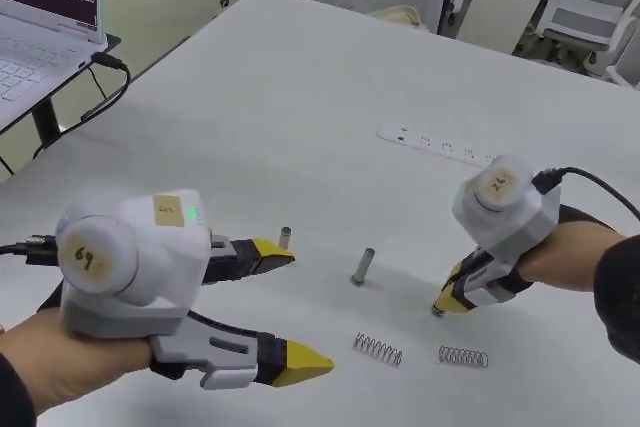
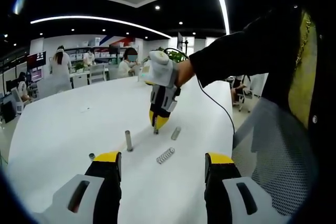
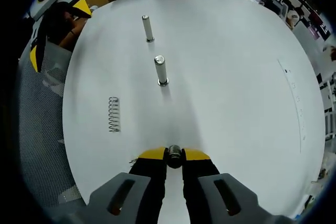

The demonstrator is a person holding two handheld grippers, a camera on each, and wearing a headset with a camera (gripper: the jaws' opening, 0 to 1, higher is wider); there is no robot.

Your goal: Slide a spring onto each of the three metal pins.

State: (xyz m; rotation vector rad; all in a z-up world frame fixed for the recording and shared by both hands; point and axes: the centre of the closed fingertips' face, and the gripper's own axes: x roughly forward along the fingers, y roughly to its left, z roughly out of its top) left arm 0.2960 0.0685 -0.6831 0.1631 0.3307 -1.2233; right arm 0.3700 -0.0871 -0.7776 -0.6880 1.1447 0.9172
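Note:
Three metal pins are on the white table (image 1: 300,127). Two stand free: one pin (image 1: 285,238) (image 3: 147,28) by my left gripper's upper fingertip, and another pin (image 1: 362,266) (image 2: 128,140) (image 3: 160,70) in the middle. My right gripper (image 1: 445,303) (image 3: 174,156) (image 2: 157,123) points down at the table, shut on the third pin (image 1: 437,310) (image 3: 174,157). Two springs lie flat in front: one spring (image 1: 378,349) (image 2: 165,155) (image 3: 114,114) and another spring (image 1: 463,356) (image 2: 176,133). My left gripper (image 1: 290,309) (image 2: 164,160) hovers open at the lower left with nothing between its fingers.
A white power strip (image 1: 435,144) lies on the table beyond the pins. A laptop (image 1: 40,17) sits on a side stand at the far left with a black cable (image 1: 110,82) hanging off it. Office chairs (image 1: 590,7) stand behind the table.

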